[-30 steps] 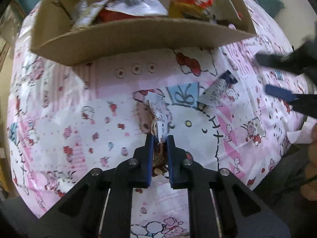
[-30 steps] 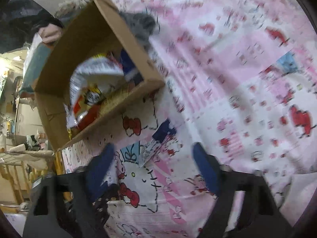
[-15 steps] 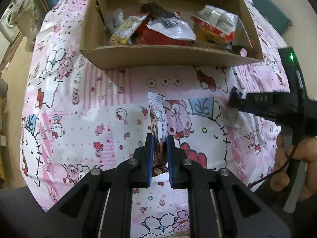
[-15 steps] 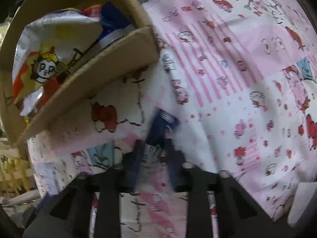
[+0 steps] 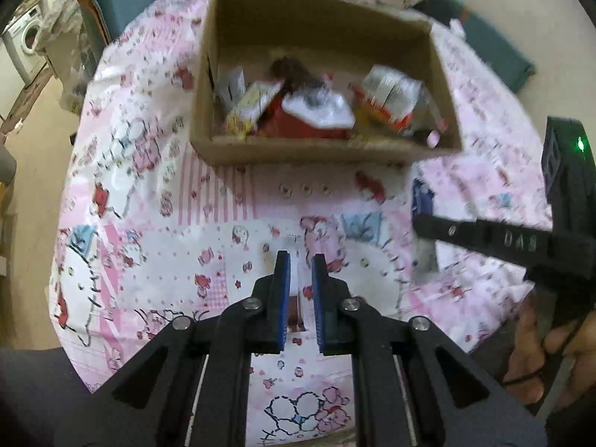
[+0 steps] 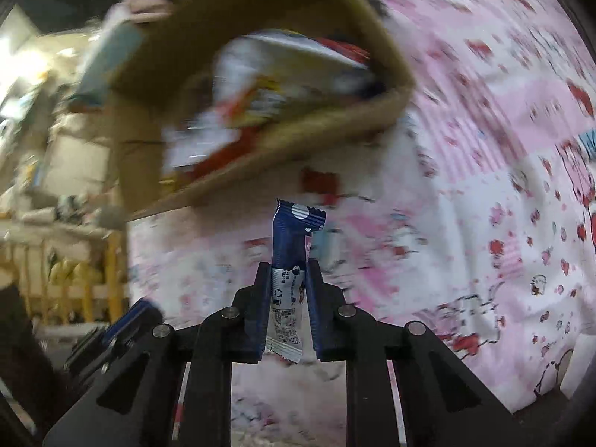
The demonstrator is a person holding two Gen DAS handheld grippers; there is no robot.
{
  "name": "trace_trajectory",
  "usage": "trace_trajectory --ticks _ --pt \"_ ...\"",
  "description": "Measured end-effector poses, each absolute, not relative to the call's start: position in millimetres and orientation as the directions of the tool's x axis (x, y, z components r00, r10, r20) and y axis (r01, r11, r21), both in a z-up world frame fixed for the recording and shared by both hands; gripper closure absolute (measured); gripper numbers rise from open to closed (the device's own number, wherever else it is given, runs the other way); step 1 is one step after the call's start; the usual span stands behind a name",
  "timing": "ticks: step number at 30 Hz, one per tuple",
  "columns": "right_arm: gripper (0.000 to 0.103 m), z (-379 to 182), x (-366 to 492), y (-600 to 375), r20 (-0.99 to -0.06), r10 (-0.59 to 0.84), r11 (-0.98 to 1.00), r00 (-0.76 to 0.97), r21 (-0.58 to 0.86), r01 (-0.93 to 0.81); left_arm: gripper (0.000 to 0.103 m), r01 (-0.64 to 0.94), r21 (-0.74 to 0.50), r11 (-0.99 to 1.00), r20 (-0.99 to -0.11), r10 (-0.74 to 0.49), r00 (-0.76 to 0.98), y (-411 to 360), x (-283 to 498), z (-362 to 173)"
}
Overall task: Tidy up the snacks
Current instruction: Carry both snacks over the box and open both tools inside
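Note:
My left gripper (image 5: 297, 262) is shut on a thin brown and white snack stick (image 5: 295, 287), seen edge-on and lifted above the pink sheet. My right gripper (image 6: 288, 266) is shut on a blue and silver snack packet (image 6: 288, 238), which stands upright between the pads. In the left wrist view that packet (image 5: 422, 201) hangs just right of the box's near corner. The open cardboard box (image 5: 441, 74) lies beyond both grippers and holds several snack bags, red, yellow and white. The right wrist view is blurred around the box (image 6: 395, 52).
A pink cartoon-print sheet (image 5: 156, 223) covers the bed, whose edge curves round at left and front. A person's hand (image 5: 536, 335) holds the right gripper's handle. Teal cushions (image 5: 495, 44) lie behind the box. A washing machine (image 5: 28, 37) stands far left.
The left gripper has risen with the snack stick, so more of the box's inside shows. The right gripper closed on the blue packet and lifted it off the sheet.

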State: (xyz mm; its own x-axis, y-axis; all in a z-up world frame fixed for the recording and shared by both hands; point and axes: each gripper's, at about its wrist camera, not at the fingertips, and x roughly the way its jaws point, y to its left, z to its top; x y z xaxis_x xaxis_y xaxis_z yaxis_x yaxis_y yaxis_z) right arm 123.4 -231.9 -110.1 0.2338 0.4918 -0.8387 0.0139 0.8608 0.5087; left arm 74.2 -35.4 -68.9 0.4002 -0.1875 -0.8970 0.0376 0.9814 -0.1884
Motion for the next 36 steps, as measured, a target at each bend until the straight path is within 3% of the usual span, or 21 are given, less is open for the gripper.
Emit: trace_trajectory --ticks 11,18,36 --pt "0.084 -15.0 120.7 -235.9 -0.621 0.653 0.738 0.433 0.65 -0.181 0.094 0.019 -0.14 0.99 -0.786 -0.123 0.606 -4.3 99.3 10.3" --pt "0.084 17.0 154.2 -249.2 -0.544 0.65 0.725 0.53 0.652 -0.221 0.094 0.004 -0.128 0.992 -0.746 -0.098 0.659 4.6 140.2 33.4" --pt "0.084 -33.0 213.3 -224.7 -0.643 0.587 0.789 0.492 0.592 -0.168 0.094 0.048 -0.118 0.992 -0.777 -0.122 0.618 -18.2 205.2 -22.5"
